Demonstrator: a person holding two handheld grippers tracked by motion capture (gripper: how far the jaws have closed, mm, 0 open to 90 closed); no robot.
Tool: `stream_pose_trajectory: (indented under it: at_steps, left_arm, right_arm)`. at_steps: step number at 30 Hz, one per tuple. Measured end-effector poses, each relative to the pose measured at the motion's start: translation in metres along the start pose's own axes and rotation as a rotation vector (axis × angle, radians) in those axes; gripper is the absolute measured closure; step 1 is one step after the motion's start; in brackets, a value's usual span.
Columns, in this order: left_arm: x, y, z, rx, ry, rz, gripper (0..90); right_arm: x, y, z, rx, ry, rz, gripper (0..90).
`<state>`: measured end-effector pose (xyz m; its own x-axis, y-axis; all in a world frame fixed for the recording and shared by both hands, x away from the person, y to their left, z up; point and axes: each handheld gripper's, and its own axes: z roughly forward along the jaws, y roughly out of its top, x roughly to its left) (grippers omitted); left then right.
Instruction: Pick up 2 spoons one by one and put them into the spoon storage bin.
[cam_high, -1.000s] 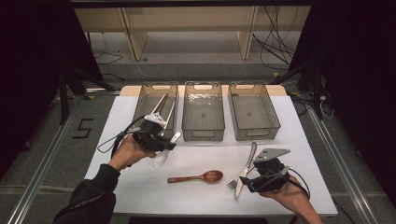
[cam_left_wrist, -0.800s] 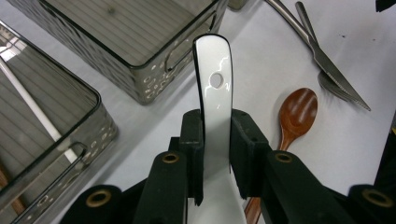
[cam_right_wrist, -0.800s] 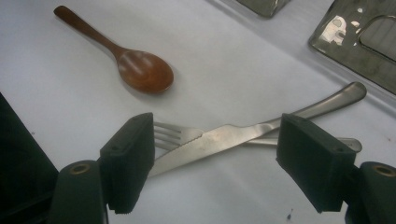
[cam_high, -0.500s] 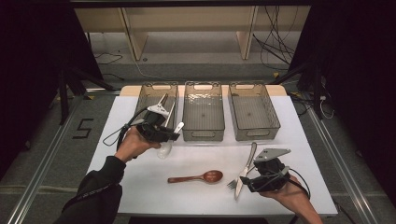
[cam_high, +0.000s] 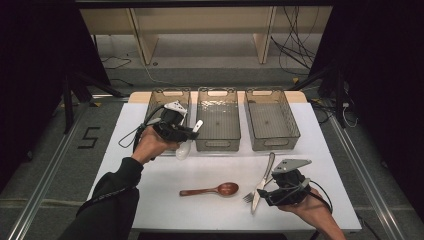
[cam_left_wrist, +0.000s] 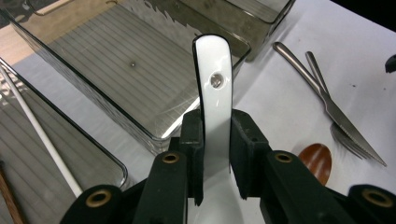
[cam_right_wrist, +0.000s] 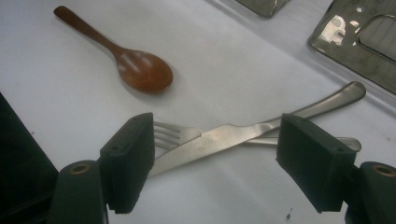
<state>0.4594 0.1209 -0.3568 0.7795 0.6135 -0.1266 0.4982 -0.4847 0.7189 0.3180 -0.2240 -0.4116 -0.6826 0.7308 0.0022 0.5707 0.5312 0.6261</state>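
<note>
White spoon pinched, knife and fork waiting

My left gripper clamps the white spoon by its handle, lifted at the front edge between the left bin and middle bin; my right gripper gapes wide (touching nothing) over the crossed knife and fork, wooden spoon at ten o'clock.

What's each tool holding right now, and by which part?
The left tool clamps the white spoon by its handle. The right tool holds nothing, open over the knife and fork.
</note>
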Motion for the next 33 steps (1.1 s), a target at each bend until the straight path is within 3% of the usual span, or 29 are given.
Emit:
stream_pose_trajectory:
  at_steps: [16, 26, 33]
  left_arm:
    - [0.015, 0.028, 0.022, -0.044, 0.049, -0.038, 75.6]
    - [0.021, 0.047, 0.032, -0.054, 0.080, -0.033, 75.6]
    - [0.025, 0.053, 0.043, -0.066, 0.105, -0.059, 75.6]
  right_arm:
    - [-0.001, -0.001, 0.000, 0.001, 0.003, 0.001, 28.7]
    - [-0.002, -0.001, 0.001, 0.003, 0.005, 0.005, 28.7]
    - [-0.002, -0.001, 0.001, 0.003, 0.006, 0.005, 28.7]
